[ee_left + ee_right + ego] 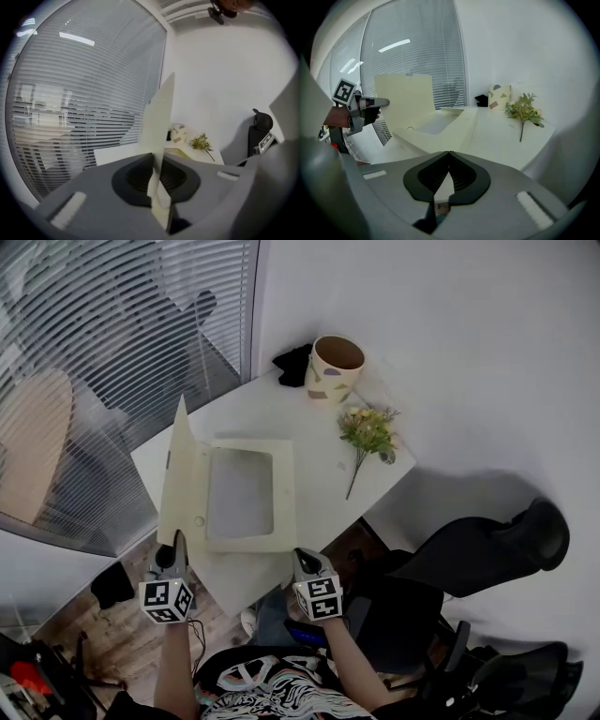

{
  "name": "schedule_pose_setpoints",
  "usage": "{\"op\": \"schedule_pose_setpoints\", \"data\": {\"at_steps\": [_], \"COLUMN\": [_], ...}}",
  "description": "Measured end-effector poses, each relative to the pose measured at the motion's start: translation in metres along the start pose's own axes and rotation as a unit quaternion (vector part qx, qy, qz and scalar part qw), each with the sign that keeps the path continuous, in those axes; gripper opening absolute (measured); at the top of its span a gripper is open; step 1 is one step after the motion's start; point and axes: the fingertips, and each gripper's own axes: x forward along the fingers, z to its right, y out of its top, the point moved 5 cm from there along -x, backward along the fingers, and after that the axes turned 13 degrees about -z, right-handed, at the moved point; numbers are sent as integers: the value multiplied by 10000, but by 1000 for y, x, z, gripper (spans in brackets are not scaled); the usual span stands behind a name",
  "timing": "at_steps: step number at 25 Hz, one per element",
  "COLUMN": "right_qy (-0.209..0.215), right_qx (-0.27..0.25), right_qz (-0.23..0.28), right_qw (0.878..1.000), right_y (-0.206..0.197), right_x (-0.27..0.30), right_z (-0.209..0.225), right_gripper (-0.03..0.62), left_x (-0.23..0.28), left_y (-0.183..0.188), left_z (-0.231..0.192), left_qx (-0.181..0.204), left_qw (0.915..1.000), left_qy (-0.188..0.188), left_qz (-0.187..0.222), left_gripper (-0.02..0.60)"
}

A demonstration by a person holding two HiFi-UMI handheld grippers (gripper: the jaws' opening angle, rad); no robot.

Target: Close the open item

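A cream flat box (286,493) lies on the white table (328,460), and its lid (178,474) stands upright on the left side. My left gripper (176,545) is at the lid's near corner. In the left gripper view the lid (161,122) runs edge-on between the jaws, and the left gripper (157,164) is shut on it. My right gripper (302,559) hovers at the table's front edge, just short of the box. In the right gripper view the right gripper (449,157) is shut with nothing in it, facing the box (440,129) and the lid (403,101).
A patterned beige pot (335,367) and a black object (292,362) stand at the table's far end, with a sprig of flowers (368,432) on the right side. Window blinds (112,343) run along the left. A black chair (487,549) stands to the right.
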Motion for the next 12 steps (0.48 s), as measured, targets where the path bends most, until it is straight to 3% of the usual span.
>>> {"op": "schedule_pose_setpoints", "data": {"at_steps": [12], "right_qy": [115], "right_qx": [44], "right_qz": [-100], "right_qw": [9999], "right_y": [0], "right_x": [1], "right_z": [2], "right_gripper": [2], "left_x": [7], "left_y": [4], "left_z": [22], "left_qx": [435], "left_qw": [9984], "left_qy": [-272], "left_qz": [-235], "left_gripper": [79]}}
